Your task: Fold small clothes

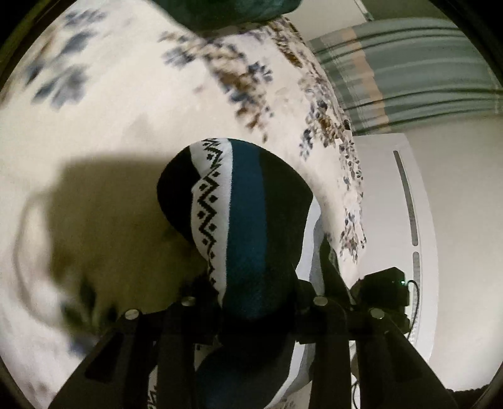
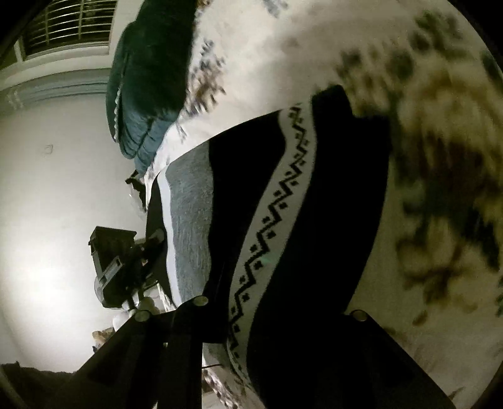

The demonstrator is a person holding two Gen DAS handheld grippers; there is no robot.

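The sock (image 1: 242, 220) drapes over the bed (image 1: 110, 126), pillow (image 1: 226, 12) beyond.

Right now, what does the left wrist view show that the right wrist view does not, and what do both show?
Only the left wrist view shows a striped curtain, a white panel beside the bed, and a teal band on the garment.

Only the right wrist view shows a barred window and the garment's grey band.

Both show the garment with its zigzag stripe held in the tongs, the floral bedsheet, a dark green blanket and the other tongs.

bedspread (image 1: 103, 119) print smeared by blur — sweater (image 1: 245, 220) hides both grippers' fingertips; its lower part cut off.
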